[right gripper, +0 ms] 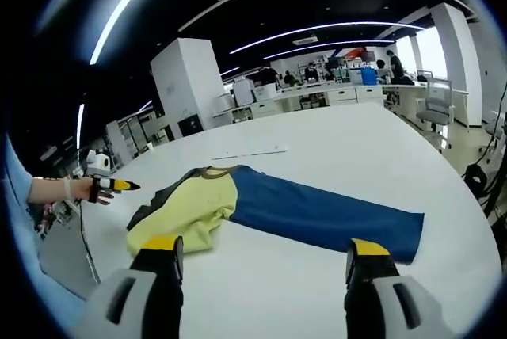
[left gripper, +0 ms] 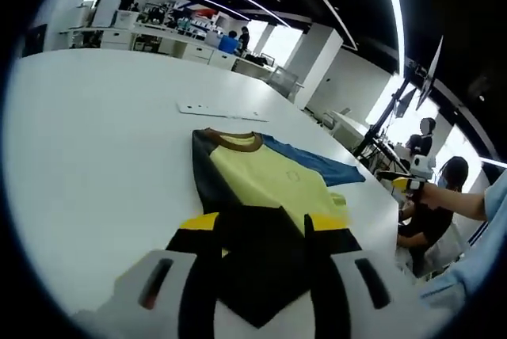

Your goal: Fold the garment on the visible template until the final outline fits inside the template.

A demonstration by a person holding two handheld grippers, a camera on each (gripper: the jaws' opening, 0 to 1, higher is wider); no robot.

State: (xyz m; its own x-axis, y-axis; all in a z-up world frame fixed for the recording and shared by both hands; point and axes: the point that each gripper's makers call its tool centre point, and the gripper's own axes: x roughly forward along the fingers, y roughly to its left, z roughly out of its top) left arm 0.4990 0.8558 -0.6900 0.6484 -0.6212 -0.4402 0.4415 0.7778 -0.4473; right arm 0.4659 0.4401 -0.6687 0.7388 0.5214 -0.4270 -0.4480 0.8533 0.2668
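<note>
- The garment [right gripper: 261,204], a yellow-bodied shirt with a brown collar and blue sleeves, lies on the white table [right gripper: 380,137]. In the right gripper view one blue sleeve [right gripper: 325,216] runs out flat toward your right gripper; the yellow body [right gripper: 186,216] is bunched beside it.
- In the left gripper view the body [left gripper: 265,177] lies flatter, collar [left gripper: 234,141] on the far side, with a dark fold along its left edge.
- No template outline is plain to see under the cloth. A pale strip [left gripper: 218,111] lies on the table beyond the collar; whether it belongs to the template can't be told.
- Your left gripper [left gripper: 260,224] has its jaws closed on a piece of black fabric [left gripper: 261,264] that hangs down between them. Hold it firm and lift clear of the table before you carry it.
- Your right gripper [right gripper: 269,256] stands with jaws spread wide and nothing between them, just short of the sleeve.
- Judgement: the long sleeve is the part sticking out most. Take it near the cuff end and lay it across the body in one pass.
- Keep the black piece taut so no creases get dragged into the yellow panel.
- Another person's hand [right gripper: 75,190] holds a yellow-tipped tool [right gripper: 115,184] near the table edge; keep your swing away from it.
</note>
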